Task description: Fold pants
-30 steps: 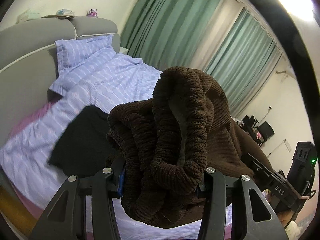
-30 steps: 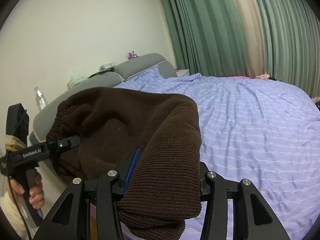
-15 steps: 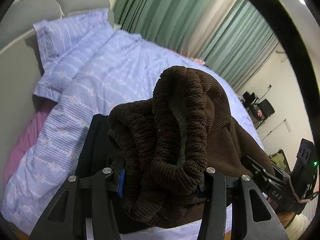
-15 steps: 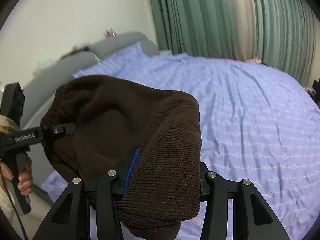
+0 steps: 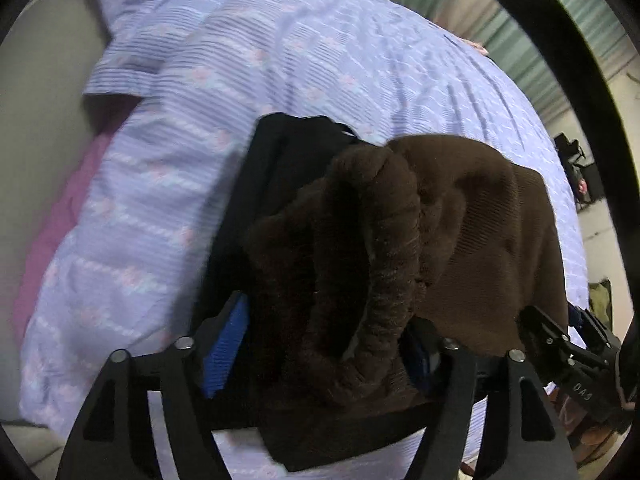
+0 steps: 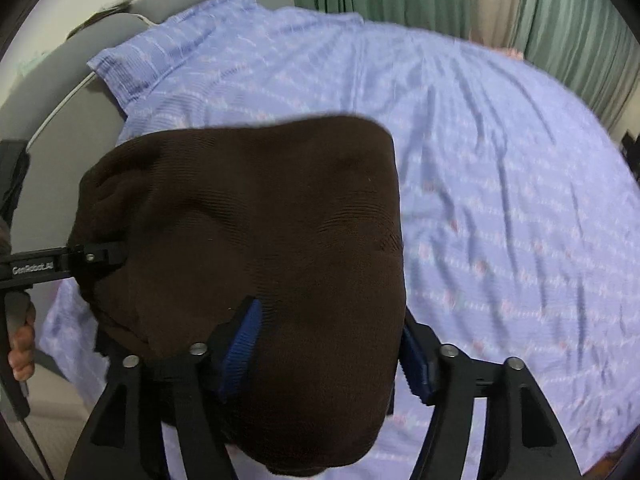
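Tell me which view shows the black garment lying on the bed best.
The left wrist view: the black garment lies on the lilac striped bedspread, exposed beyond and left of the brown ribbed pants. In the right wrist view the pants cover nearly all of it, leaving only dark slivers at their edges.

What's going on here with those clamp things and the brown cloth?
A person is folding pants on a bed, a handheld gripper in each hand. The left gripper and right gripper have just been opening, letting go of the brown pants, which still lie bunched between their fingers, on top of a black garment.
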`<state>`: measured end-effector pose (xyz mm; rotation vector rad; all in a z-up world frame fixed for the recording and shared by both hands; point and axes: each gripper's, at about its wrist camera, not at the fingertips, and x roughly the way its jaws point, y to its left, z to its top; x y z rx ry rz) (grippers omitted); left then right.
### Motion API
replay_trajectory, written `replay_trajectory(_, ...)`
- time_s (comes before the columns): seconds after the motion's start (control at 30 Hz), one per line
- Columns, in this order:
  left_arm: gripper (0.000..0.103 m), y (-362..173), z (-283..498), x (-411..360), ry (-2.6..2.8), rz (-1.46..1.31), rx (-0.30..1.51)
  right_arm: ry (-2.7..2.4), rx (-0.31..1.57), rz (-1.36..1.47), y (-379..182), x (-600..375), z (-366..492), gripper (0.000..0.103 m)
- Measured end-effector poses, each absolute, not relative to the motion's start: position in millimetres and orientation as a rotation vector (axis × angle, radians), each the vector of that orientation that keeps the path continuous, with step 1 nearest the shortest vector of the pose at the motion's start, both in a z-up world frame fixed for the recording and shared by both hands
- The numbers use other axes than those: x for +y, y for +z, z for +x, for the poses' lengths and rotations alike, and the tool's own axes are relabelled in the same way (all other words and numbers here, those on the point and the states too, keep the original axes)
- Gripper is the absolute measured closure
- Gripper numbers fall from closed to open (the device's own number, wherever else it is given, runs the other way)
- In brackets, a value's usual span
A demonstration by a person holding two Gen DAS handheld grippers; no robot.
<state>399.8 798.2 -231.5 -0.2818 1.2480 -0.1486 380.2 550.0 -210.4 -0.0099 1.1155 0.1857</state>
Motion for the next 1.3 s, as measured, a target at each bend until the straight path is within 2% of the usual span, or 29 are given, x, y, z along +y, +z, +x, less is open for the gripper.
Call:
replay_trajectory(0.03,0.018,-230.3,395.5,803.1,-0.131,-0.284,1.253,0.182,1.116,0.012,-209.7,546.6,376.7,0.033)
replay_trajectory(0.07,0.015,-230.6,391.7,809.0,-0.113,-0.296,1.258,0.175,1.113,0.023,-209.3,544.9,373.0,0.031)
replay_trajectory(0.13,0.014,-234.4,388.2,815.9,-0.101,-0.323,1.275,0.161,1.106,0.036,-211.2,541.1,368.3,0.028)
replay_trajectory(0.27,0.008,-254.9,389.7,820.8,-0.061,-0.380,1.324,0.168,1.114,0.033,-217.3,539.9,364.8,0.026)
replay_trajectory(0.37,0.008,-255.2,387.1,819.2,-0.058,-0.376,1.322,0.165,1.120,-0.010,-220.4,541.5,363.4,0.026)
replay_trajectory(0.57,0.008,-201.6,357.2,810.1,-0.038,-0.264,1.183,0.191,1.039,-0.027,-174.2,533.5,341.7,0.025)
replay_trajectory(0.63,0.007,-172.5,341.1,800.1,-0.016,-0.204,1.115,0.198,0.991,-0.042,-153.1,527.5,328.0,0.019)
replay_trajectory(0.7,0.004,-145.5,323.5,792.3,0.008,-0.160,1.044,0.205,0.930,-0.067,-129.3,517.9,308.9,0.017)
replay_trajectory(0.83,0.002,-92.1,285.6,759.1,0.011,-0.090,0.920,0.219,0.837,-0.086,-91.9,489.2,269.9,0.009)
replay_trajectory(0.97,0.000,-48.8,234.3,699.3,0.003,-0.013,0.827,0.227,0.778,-0.089,-60.0,447.8,232.1,0.008)
replay_trajectory(1.1,0.000,-21.2,191.3,630.2,0.015,0.044,0.768,0.225,0.718,-0.097,-32.3,390.5,192.0,0.005)
replay_trajectory(1.3,0.000,-7.0,137.2,533.0,-0.015,0.008,0.728,0.202,0.647,-0.108,-5.5,305.3,135.7,0.003)
